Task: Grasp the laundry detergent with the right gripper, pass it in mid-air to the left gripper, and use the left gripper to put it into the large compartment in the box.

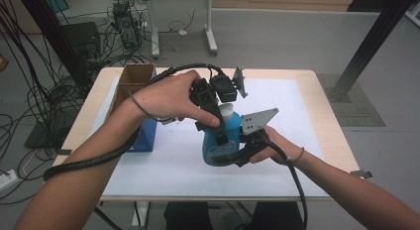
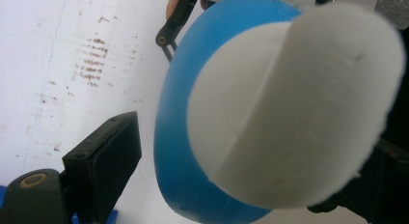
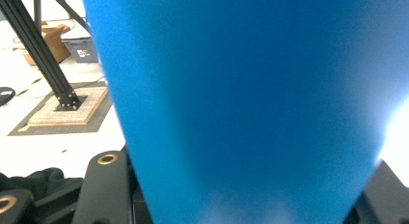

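One blue bottle (image 1: 218,141) with a white cap (image 1: 226,110) stands tilted over the table (image 1: 317,96), beside an open cardboard box (image 1: 130,84) whose contents are hidden. In the left gripper view, the left gripper (image 2: 231,151) has its fingers (image 2: 103,156) spread around the cap. In the right gripper view, the right gripper (image 3: 241,185) pinches the bottle's body.

Even, dim overhead light, soft shadows; close blue bottle (image 3: 251,103) blurred, glare at right edge.
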Available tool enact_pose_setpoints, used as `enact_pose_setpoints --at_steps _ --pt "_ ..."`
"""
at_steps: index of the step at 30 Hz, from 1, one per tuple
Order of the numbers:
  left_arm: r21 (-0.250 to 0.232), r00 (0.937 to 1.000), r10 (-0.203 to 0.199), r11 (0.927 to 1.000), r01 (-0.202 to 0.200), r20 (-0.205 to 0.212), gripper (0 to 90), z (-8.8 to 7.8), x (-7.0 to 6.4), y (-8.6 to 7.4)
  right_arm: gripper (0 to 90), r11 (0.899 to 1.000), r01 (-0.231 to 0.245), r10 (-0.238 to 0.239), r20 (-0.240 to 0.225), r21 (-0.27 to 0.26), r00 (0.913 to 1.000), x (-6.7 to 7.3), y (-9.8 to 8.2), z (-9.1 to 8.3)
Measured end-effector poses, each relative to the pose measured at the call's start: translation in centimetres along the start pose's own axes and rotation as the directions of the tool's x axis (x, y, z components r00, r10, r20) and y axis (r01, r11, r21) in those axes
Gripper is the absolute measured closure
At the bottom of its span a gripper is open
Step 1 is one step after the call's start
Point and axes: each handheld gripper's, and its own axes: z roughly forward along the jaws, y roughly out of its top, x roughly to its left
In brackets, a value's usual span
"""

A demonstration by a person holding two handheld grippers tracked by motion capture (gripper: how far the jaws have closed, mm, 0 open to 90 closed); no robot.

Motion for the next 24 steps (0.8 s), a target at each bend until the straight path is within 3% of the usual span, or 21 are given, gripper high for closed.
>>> enact_pose_setpoints --at_steps 24 --pt "-0.007 1.0000 0.002 1.0000 -0.002 -0.004 10.8 -0.16 -0.09 -0.08 39.7 1.000 0.001 -0.001 0.005 0.004 1.0000 -0.14 0.05 -0.01"
